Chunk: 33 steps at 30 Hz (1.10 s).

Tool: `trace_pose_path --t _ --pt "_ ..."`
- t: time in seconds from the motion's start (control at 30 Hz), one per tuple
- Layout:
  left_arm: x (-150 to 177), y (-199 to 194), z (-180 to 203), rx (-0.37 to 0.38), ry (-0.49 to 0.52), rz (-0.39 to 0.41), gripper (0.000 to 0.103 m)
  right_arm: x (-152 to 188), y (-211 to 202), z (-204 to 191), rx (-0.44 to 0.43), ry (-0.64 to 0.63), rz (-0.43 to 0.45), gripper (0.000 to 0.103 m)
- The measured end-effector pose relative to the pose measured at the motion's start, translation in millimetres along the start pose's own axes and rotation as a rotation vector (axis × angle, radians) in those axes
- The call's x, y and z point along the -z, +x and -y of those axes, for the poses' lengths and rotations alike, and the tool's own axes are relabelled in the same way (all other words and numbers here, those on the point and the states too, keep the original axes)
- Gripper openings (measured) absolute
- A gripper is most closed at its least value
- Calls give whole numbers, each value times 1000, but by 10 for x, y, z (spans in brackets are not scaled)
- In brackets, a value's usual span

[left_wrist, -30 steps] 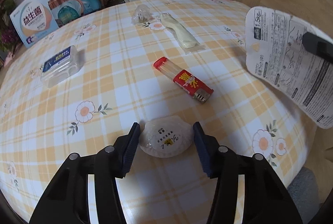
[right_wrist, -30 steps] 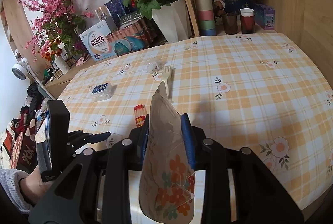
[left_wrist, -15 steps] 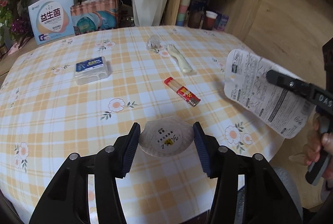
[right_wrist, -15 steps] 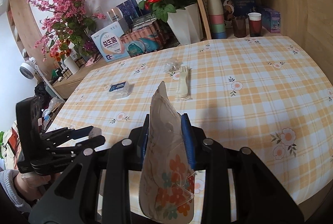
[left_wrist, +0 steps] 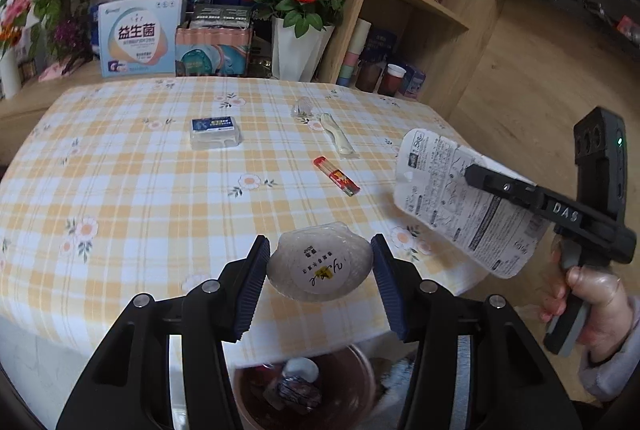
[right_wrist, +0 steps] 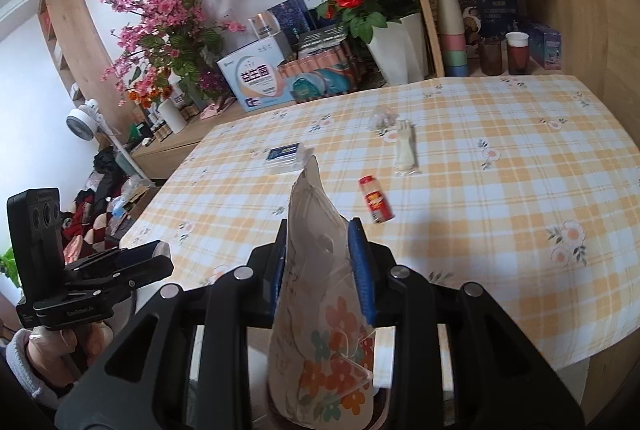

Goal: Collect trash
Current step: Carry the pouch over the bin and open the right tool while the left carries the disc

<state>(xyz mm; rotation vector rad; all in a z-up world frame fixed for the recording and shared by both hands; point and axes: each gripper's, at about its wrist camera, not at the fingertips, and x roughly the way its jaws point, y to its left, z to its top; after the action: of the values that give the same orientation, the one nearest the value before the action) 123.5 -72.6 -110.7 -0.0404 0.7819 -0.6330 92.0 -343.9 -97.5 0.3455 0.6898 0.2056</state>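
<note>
Left hand-held gripper (left_wrist: 320, 270) angled down – gripping shell-shaped tray (left_wrist: 320, 266)

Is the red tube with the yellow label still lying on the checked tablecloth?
Yes, the red tube with the yellow label lies on the checked tablecloth, untouched.

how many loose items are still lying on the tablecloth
4: a blue-labelled clear box at mid-left, a crumpled clear wrapper at the far side, a pale packet right beside it, and a red-capped tube nearer the front. None looks hidden.
</note>
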Motion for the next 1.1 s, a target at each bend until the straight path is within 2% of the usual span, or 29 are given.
trace_pose_path --t 0.4,0.63,0.83,1.1 --pt "376 -779 209 -27 2 77 51 474 -331 -466 -86 -32 -31 31" --pt "487 -1146 309 -37 22 121 51 721 -452 -755 -146 -103 -107 31" --pt "443 -1182 262 -43 4 141 51 882 -334 -811 -190 -129 -211 31" --pt "537 -1005 70 -61 -42 100 51 1113 12 -789 -215 -125 -343 32"
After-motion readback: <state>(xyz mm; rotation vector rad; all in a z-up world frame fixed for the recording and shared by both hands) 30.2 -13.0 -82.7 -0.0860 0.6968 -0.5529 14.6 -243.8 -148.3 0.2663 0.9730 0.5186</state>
